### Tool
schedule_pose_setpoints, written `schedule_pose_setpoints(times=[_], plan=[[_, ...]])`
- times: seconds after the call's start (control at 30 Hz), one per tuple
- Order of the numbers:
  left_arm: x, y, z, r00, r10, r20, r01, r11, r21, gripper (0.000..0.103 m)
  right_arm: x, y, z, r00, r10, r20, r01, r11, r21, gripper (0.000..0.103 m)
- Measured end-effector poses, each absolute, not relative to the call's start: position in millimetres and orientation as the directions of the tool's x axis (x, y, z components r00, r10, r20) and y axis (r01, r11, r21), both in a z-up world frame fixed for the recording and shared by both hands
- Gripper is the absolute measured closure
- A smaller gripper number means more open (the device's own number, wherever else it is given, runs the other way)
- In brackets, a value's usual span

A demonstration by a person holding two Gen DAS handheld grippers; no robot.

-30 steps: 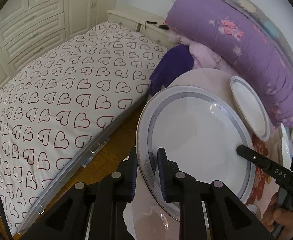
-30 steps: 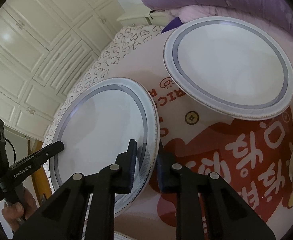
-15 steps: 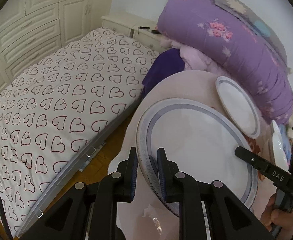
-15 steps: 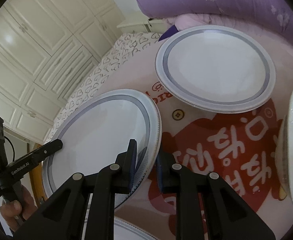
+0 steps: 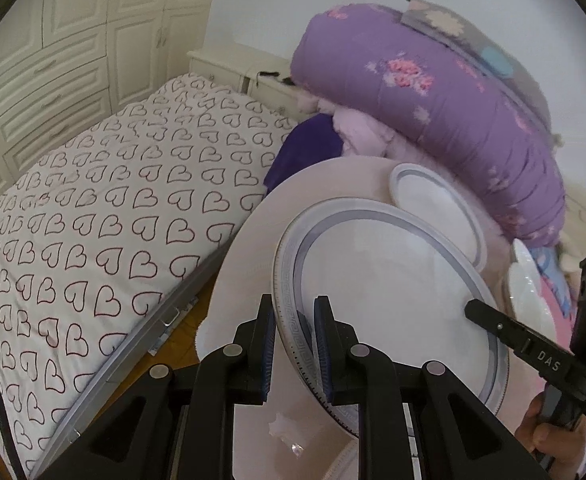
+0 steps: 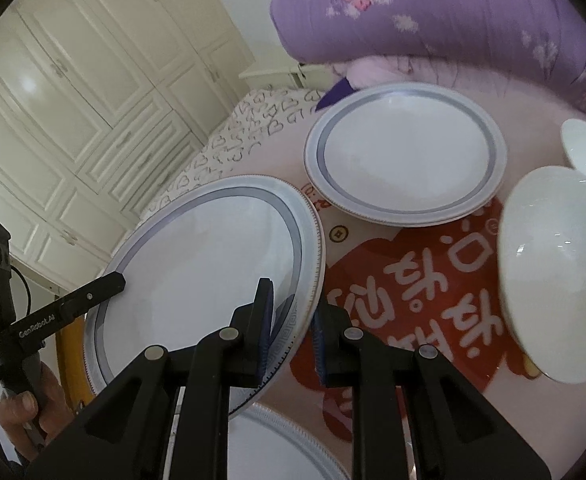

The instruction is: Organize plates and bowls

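While your left hand-held gripper pinches the near rim of the large grey-banded plate, your right hand-held gripper clamps its opposite rim, the plate tilted above the bench, with a smaller plate and white bowl beyond

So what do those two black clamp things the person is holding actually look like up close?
Both are matt black plastic. The left gripper and right gripper each have two angular fingers with round silver pins and blue ribbed pads inside. White lettering runs along one finger of each: "DAS" on the right one, "GenRobot.AI" on the left. A thin black cable trails from the left one.
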State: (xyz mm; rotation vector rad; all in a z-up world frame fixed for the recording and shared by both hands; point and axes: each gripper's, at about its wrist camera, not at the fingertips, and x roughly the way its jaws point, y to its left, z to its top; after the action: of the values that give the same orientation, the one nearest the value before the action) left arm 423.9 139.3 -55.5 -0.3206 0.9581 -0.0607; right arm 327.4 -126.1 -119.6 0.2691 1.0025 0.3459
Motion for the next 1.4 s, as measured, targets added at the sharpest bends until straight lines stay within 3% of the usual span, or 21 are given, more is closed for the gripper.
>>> schedule_pose_setpoints(times=[0.7,1.4], plan=[[305.3,120.1,-19.2,0.591,-0.25,-0.767,0.01,0.953,-0.303,0.088,215.0,-156.5,-78.5,0.56,0.392,-0.73,-0.179,0.917,0.356,0.085],[272.8,85.4,-47.1,0.506,-0.201,-0.839,-0.013,0.971,-0.241,0.087,147.5,-158.3,-124.3,0.467,0.414,-0.781,-0.172,0.909,0.379,0.084]])
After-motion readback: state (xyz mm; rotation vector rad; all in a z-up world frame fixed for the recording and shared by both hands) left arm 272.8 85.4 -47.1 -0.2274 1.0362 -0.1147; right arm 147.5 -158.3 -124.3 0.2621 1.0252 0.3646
